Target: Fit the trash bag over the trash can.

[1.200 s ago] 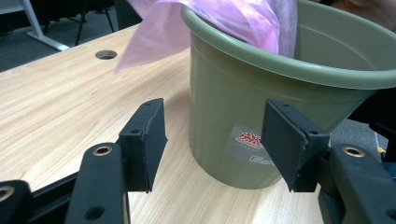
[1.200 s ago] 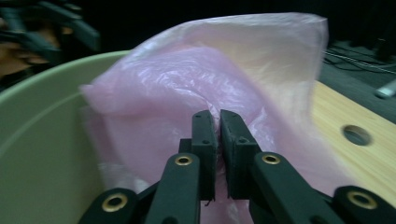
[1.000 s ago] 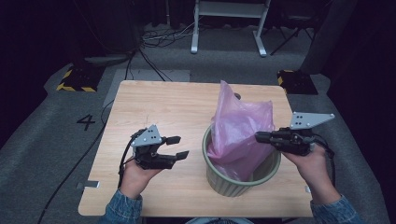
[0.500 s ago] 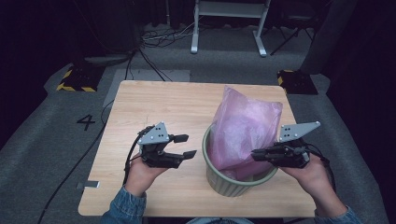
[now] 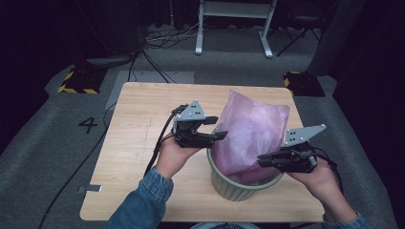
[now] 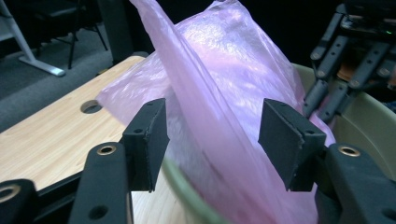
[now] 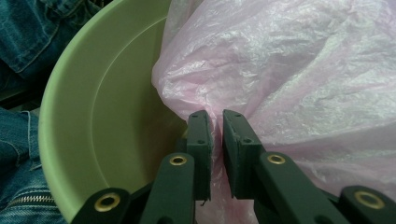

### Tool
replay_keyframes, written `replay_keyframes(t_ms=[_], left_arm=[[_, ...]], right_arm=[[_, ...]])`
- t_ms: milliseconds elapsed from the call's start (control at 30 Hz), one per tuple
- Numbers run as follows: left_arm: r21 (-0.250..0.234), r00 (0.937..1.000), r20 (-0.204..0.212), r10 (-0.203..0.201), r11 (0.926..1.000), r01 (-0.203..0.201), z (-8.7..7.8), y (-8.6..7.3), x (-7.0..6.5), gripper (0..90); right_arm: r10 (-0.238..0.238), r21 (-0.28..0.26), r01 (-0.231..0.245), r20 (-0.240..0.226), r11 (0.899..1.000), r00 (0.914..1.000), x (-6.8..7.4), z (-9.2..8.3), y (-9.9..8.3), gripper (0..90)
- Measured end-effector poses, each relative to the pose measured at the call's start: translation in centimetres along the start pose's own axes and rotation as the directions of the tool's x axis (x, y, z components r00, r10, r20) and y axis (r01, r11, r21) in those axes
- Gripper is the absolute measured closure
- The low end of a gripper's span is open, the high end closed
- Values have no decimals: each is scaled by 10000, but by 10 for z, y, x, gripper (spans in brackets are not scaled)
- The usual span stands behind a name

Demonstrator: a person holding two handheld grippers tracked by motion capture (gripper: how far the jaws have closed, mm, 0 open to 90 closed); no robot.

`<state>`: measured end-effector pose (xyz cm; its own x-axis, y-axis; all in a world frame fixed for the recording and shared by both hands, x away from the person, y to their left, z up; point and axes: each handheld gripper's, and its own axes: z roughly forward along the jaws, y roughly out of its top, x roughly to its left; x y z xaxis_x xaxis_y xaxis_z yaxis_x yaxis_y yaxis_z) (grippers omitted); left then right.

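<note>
Bag (image 5: 250, 133) film is pinched by the right gripper (image 5: 261, 161) inside the bin (image 5: 239, 191); the left gripper (image 5: 220, 128), jaws apart, should be closed on the near fold before spreading.

Crumpled pink plastic bag (image 5: 250, 131) upright in green bin (image 5: 239, 190)

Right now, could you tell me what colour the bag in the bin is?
The bag is translucent pink, clearest in the right gripper view.

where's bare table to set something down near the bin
Bare wood lies left of the green bin, between the left hand-held gripper and the table edge, and behind the pink bag. The right front corner is crowded by the right hand-held gripper.
</note>
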<state>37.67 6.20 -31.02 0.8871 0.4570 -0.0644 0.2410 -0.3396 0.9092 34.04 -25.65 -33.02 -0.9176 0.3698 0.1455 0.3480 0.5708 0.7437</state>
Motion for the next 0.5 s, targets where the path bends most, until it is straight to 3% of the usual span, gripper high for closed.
replay_keyframes(t_ms=[100, 167, 233, 333, 433, 500], left_arm=[[306, 9995, -326, 10, 9995, 0, 10, 1, -1, 467], [437, 9992, -368, 178, 9989, -162, 12, 0, -3, 658], [368, 9979, -406, 509, 9981, -494, 10, -2, -7, 794], [166, 9948, -173, 1004, 9948, -1001, 4, -6, -16, 874], [153, 9859, 191, 1664, 9859, -1667, 0, -10, -29, 890], [385, 9722, 338, 2315, 9718, -2327, -1, -14, -41, 892]], right_arm=[[2, -5, -2, -64, 10000, 10000, 0, 0, -1, 813], [7, -7, -7, -68, 10000, 10000, 0, -1, -2, 803], [4, -72, -4, -54, 10000, 10000, 0, -2, -2, 751], [97, -297, -98, -41, 9995, 9999, 1, -6, -2, 659], [182, -613, -166, 244, 9980, 9995, 0, -13, -2, 608], [330, -883, -291, 430, 9957, 9985, -1, -17, -1, 564]])
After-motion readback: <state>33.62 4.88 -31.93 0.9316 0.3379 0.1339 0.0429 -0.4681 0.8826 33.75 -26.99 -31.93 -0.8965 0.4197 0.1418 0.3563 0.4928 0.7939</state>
